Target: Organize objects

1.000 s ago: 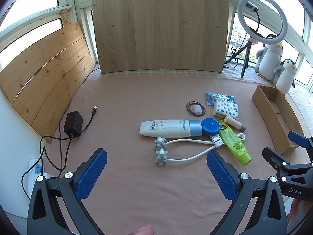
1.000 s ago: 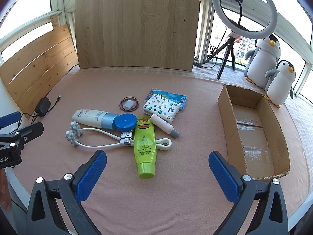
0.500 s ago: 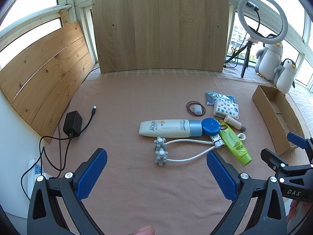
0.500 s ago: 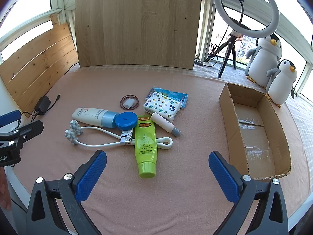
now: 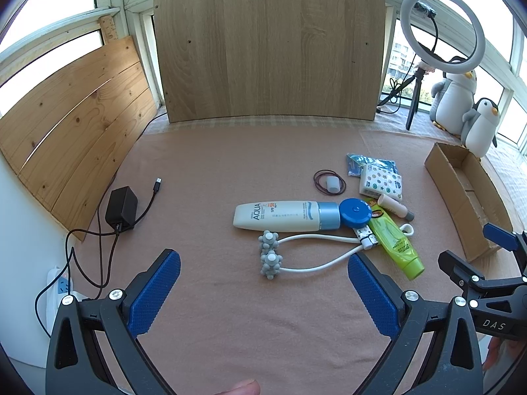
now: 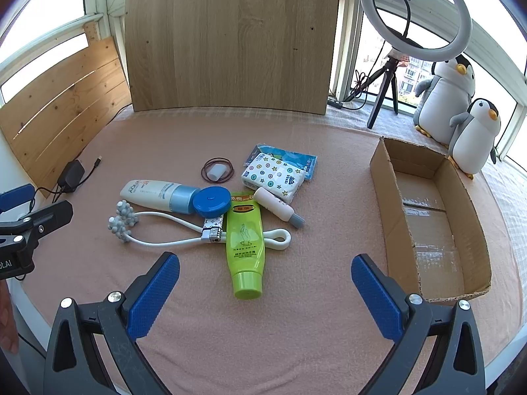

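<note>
Nothing is sorted yet: the cardboard box (image 6: 461,204) at frame right sits empty (clutter mid-frame), both grippers (image 5: 263,291) (image 6: 265,291) spread wide, holding nothing.

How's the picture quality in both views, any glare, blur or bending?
Left wrist view: sharp; fisheye bows the board and darkens the corners; windows blown out white; left gripper open. Right wrist view: equally sharp and bowed; daylight washes out the panes behind the ring light; soft shadows beside the green tube; right gripper open.
</note>
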A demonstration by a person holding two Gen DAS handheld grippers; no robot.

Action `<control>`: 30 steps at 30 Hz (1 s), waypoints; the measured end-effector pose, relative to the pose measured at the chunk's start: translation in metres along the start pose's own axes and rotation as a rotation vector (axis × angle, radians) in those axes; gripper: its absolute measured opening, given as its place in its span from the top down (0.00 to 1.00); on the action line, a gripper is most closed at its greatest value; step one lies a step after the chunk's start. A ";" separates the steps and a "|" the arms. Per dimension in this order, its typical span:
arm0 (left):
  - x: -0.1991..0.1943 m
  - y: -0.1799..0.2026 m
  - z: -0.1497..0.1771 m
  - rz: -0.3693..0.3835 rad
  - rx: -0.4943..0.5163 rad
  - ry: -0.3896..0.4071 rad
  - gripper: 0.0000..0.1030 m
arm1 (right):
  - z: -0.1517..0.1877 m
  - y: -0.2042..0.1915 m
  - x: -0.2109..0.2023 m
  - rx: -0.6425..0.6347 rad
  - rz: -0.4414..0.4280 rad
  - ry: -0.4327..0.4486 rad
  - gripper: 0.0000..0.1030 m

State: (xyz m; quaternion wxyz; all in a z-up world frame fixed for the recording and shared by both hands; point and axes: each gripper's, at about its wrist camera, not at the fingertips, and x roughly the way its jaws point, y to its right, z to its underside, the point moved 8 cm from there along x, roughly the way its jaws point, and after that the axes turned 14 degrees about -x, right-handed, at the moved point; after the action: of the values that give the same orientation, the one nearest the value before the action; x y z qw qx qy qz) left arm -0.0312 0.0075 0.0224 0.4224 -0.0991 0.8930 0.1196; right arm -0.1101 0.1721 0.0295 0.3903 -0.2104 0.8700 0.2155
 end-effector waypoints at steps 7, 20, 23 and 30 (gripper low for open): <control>0.001 0.000 0.000 -0.002 0.000 0.000 0.00 | 0.001 0.000 0.001 -0.004 -0.002 -0.006 0.00; 0.002 -0.001 0.000 -0.004 -0.005 0.000 0.00 | 0.003 -0.001 0.003 -0.011 -0.004 -0.030 0.00; 0.003 -0.001 0.000 -0.006 -0.007 -0.002 0.00 | 0.003 -0.001 0.004 -0.014 -0.005 -0.035 0.00; 0.003 -0.002 0.000 -0.006 -0.008 -0.003 0.00 | 0.003 -0.002 0.004 -0.010 -0.007 -0.028 0.00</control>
State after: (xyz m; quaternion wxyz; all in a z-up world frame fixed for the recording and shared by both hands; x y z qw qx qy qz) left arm -0.0323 0.0057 0.0199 0.4239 -0.1034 0.8915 0.1218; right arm -0.1098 0.1712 0.0238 0.4024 -0.2125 0.8625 0.2215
